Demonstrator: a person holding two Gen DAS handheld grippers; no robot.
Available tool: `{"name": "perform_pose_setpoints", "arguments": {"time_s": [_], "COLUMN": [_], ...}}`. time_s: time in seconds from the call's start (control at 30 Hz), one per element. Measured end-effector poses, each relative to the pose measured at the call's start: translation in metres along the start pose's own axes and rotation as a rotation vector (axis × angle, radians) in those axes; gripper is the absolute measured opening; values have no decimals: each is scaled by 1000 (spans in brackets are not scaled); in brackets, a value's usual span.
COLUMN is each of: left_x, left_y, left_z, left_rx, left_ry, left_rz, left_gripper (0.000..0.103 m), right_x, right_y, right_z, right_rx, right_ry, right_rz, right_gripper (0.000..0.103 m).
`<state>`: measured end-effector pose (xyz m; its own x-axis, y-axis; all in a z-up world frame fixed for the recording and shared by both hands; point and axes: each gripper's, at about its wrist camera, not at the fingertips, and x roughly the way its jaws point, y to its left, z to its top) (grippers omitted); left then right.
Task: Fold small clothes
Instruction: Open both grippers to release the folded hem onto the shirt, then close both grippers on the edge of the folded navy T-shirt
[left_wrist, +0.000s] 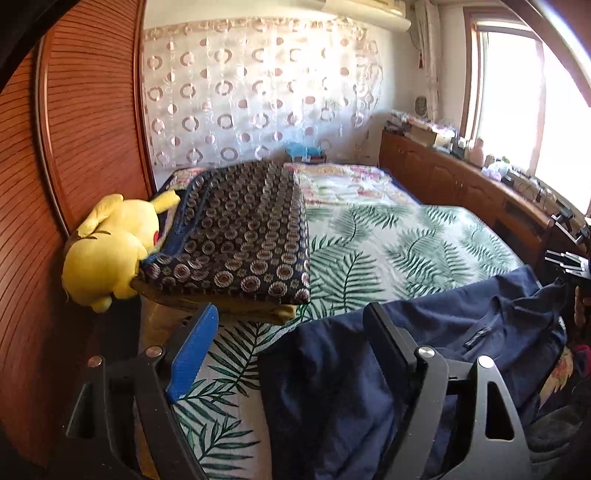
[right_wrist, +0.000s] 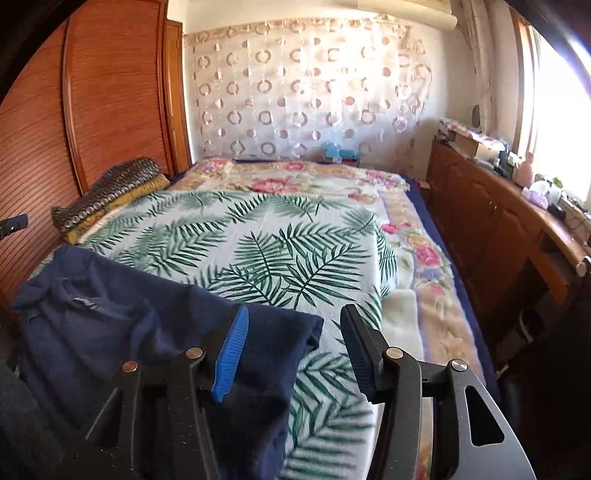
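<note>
Navy-blue cotton garment (right_wrist: 122, 325), partly folded, is lying on the near end of the palm-leaf-printed bed sheet (right_wrist: 280, 236). Left gripper (left_wrist: 291, 332) is hovering over the garment's left edge, jaws standing wide with nothing pinched. Right gripper (right_wrist: 291, 339) is hanging over the garment's right corner, jaws parted and gripping nothing.

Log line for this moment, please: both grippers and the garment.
left gripper: open, empty | right gripper: open, empty | navy shirt: lying on leaf-print bedspread, partly folded, released
</note>
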<state>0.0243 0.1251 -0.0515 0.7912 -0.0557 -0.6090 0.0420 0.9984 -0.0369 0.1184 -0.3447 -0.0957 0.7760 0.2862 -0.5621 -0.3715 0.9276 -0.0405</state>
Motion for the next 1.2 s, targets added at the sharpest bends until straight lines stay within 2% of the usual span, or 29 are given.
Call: {"name": "perform_pose_setpoints", "arguments": {"time_s": [0.33,0.5,0.67,0.83,1.2], "left_x": [51,66,81,96,98], "left_y": [0,1,5,6,-1], "left_z": [-10,-13,-18,-27,-32], "left_rx": [21,3,-28,-45,-26], "left_ry": [129,173,215,269,256], "left_rz": [-10,-14,-20,-16,2], "left_gripper": [81,81,81,81,81], "right_x": [45,53,57,56,61], "right_y": [-2,-9,-14,-15,-13], "right_z": [16,11,11,11,10], "right_rx": [2,4,13,19,18], "right_ry": [123,152,169,165,164], "right_rz": [22,20,13,19,20], "right_gripper": [54,54,59,60,61]}}
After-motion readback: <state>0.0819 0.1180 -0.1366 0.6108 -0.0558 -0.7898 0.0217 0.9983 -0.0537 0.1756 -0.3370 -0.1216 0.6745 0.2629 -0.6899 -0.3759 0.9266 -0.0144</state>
